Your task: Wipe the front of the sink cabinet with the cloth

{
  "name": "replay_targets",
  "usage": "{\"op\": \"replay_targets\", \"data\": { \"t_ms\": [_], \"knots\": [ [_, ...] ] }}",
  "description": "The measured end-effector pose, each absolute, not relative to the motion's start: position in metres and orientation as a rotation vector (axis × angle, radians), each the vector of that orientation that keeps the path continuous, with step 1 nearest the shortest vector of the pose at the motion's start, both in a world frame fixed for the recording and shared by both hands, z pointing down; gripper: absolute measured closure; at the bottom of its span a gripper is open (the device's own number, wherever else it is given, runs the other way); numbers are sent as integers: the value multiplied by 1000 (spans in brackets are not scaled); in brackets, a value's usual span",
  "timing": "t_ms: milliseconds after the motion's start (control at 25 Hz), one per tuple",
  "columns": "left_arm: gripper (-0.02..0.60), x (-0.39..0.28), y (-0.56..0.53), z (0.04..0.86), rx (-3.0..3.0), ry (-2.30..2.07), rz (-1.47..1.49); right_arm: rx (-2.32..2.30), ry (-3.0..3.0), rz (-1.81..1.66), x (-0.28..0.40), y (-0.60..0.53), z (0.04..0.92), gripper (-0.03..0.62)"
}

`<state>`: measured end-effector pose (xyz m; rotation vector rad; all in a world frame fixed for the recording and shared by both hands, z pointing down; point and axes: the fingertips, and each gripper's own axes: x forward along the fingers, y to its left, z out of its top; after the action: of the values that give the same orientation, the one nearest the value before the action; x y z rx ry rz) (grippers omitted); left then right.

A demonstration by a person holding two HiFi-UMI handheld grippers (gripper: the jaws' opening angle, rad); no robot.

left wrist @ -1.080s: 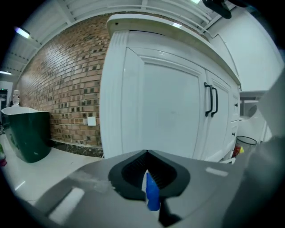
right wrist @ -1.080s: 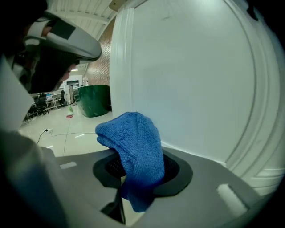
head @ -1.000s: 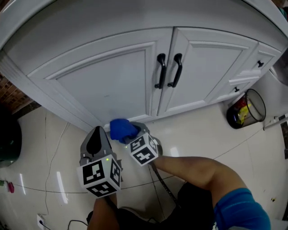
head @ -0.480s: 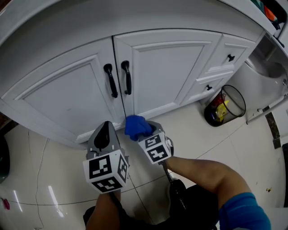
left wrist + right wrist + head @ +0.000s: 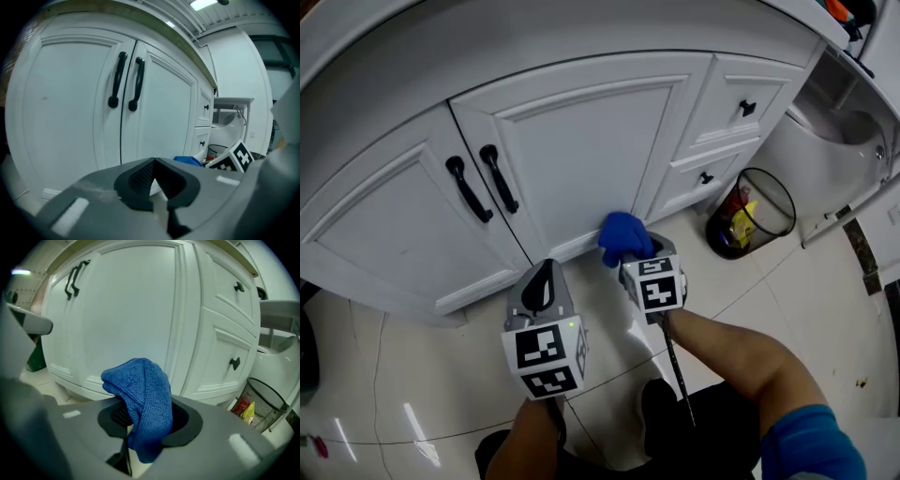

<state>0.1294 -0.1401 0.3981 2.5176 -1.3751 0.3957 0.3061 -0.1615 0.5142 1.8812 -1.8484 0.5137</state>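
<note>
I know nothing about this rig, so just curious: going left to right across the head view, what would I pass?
black door handles → left gripper → blue cloth → wire wastebasket

The right gripper (image 5: 631, 256) has slid the cloth (image 5: 623, 238) rightward along the cabinet (image 5: 591, 159) base — past the handles (image 5: 483, 183).

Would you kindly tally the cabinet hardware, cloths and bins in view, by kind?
Long black bar door handles: 2
Small black drawer knobs: 2
Blue microfibre cloth: 1
Black wire-mesh waste bin: 1
Total: 6
</note>
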Motion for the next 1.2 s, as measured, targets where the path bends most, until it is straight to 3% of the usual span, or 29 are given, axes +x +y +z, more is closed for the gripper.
{"op": "replay_targets", "data": {
  "t_ms": [320, 760, 1000, 1200],
  "knots": [
    [575, 142, -139, 415, 2537, -1338, 468, 1992, -1660, 578, 369, -162, 536, 448],
    [575, 91, -150, 411, 2492, -1410, 442, 1970, -1545, 648, 375, -162, 568, 448],
    [575, 42, -147, 391, 2440, -1463, 365, 1829, -1697, 784, 310, -129, 530, 450],
    [575, -16, -160, 358, 2410, -1605, 292, 1679, -2171, 538, 191, -139, 408, 450]
  ]
}}
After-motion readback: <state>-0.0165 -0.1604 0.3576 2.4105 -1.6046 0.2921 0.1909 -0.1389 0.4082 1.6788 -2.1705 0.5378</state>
